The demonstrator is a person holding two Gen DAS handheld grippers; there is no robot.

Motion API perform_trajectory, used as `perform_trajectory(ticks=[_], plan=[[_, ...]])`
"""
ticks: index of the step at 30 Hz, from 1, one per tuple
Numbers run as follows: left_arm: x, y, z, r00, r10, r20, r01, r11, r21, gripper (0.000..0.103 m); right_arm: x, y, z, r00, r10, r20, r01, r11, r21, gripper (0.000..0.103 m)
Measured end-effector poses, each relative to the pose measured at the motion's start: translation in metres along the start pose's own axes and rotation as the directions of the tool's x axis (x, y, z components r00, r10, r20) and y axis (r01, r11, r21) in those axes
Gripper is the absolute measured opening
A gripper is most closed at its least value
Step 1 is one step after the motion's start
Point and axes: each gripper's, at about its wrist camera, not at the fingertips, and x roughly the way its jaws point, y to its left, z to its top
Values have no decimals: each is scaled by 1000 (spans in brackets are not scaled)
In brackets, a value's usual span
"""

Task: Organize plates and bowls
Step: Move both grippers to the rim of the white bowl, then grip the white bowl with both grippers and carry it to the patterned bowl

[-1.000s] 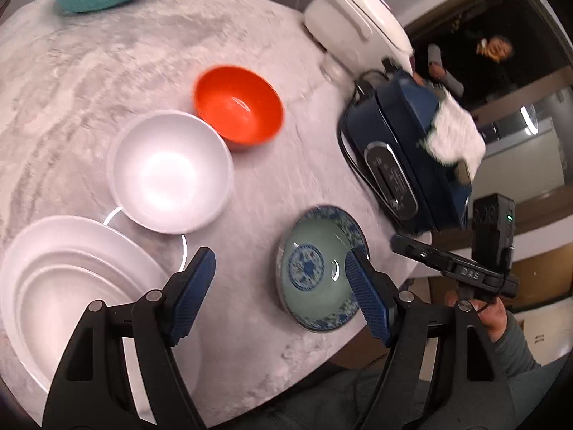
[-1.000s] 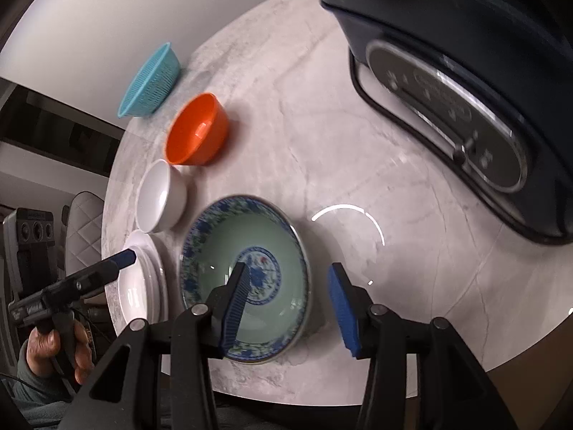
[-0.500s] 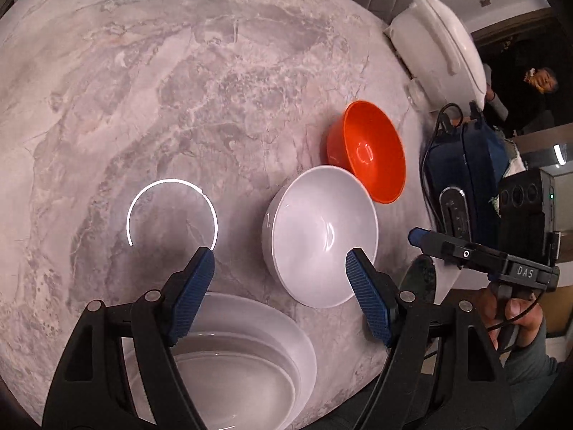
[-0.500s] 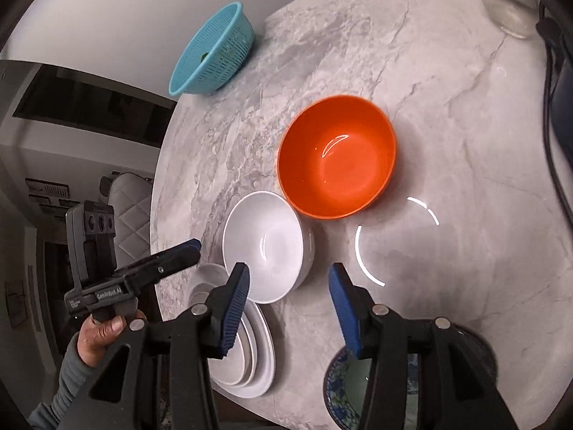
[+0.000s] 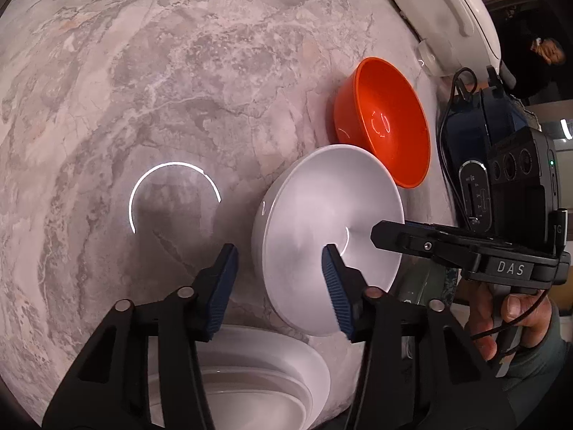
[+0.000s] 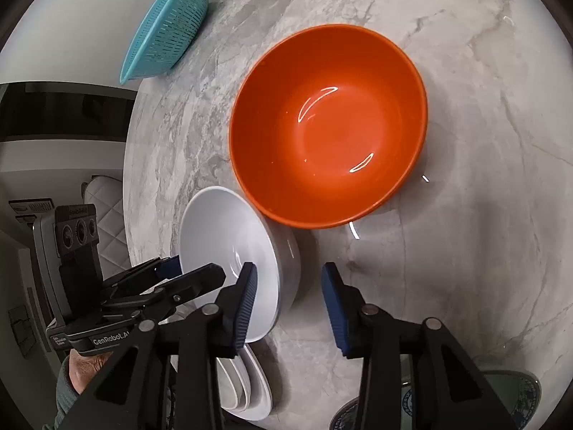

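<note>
From the left wrist, the left gripper (image 5: 277, 263) is seen with its tongs apart, straddling the near rim of the white bowl (image 5: 322, 229) and clamped on nothing. The bowl stands on the table (image 5: 143, 89), touching the orange bowl (image 5: 386, 125) and just beyond the plates (image 5: 258, 369). The right gripper (image 5: 379, 234) reaches over the bowl from the right; whether its tongs are apart cannot be told here.

From the right wrist, the right gripper (image 6: 288, 279) is seen with tongs apart, empty, one finger over the white bowl (image 6: 229, 251), the other over bare table (image 6: 465, 71). The left gripper (image 6: 172, 272) sits at the bowl's far rim. The rim should probably be pinched squarely, wall between the pads, and the bowl lifted straight, so the orange bowl (image 6: 329, 125) is not dragged.
</note>
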Motion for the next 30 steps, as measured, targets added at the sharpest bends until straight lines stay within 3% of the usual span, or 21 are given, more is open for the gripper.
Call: perform_trajectory(ticks=[5,7,11,21,30], plan=[[12,7,3,1000,10,-9,-11,1000,-29,14,6,-3,0,1000,-17,-13,17,1000,-5,22],[14,9,2,1000,6,-3,-6,999,-34,14,8,-2,1,1000,-12,-14,12,1000,-21,16],[12,9,3,1000,28,-2,-28,999,-34,12,9,7,2,999,-52,-5,51,997,-64,15],[-24,2,2,1000,11,29,-9,998,-54,12,-4,16,2,1000,-28,7,28,997,-71,14],[-57,-50,-13,998,-1,55,1,1000,9,13,-50,24,-9,999,-2,49,5,997,-76,14]])
